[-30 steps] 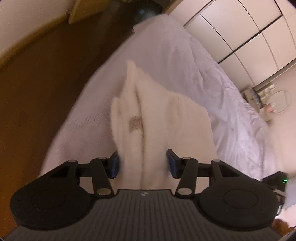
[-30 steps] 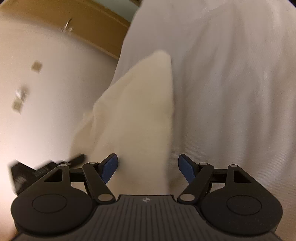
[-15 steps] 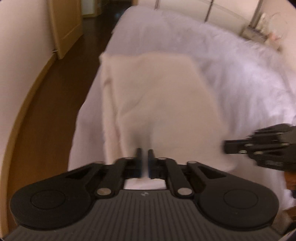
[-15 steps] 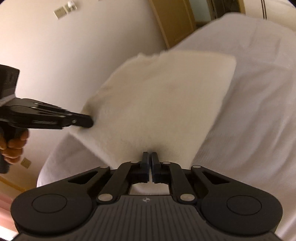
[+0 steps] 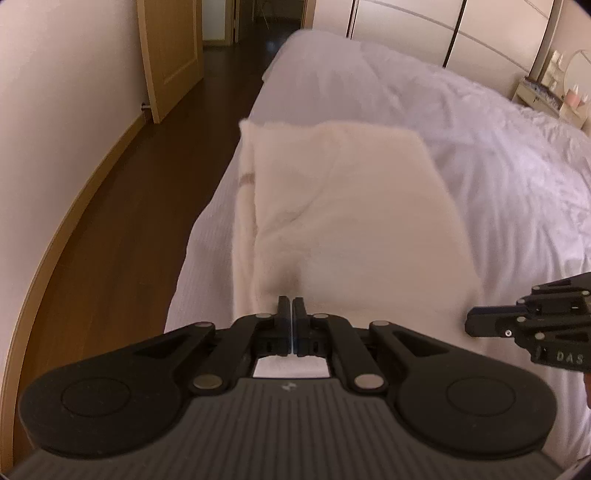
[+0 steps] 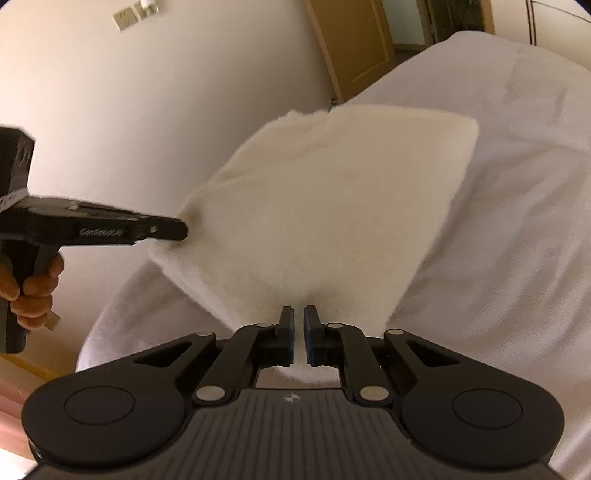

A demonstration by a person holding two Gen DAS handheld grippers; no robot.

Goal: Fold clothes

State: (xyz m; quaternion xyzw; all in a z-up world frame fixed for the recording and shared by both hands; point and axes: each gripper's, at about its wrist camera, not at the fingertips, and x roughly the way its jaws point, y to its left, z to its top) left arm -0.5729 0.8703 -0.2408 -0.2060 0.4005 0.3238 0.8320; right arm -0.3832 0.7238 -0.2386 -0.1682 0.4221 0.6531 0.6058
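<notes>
A cream fluffy garment lies folded on the white bed, its near edge lifted between both grippers. My left gripper is shut on the near left corner; the right wrist view shows its tip pinching that corner. My right gripper grips the garment at the near right edge. Its jaws are opening slightly, with fabric still pressed between the blue pads. The left wrist view shows the right gripper at the right side.
The bed's left edge drops to a dark wooden floor beside a pale wall. A wooden door stands at the far end. Wardrobe doors and a dressing table lie beyond the bed. A hand holds the left gripper's handle.
Both grippers went from open around the garment to shut on its near edge. They rolled and rose, and the bunched garment now spreads wide between them.
</notes>
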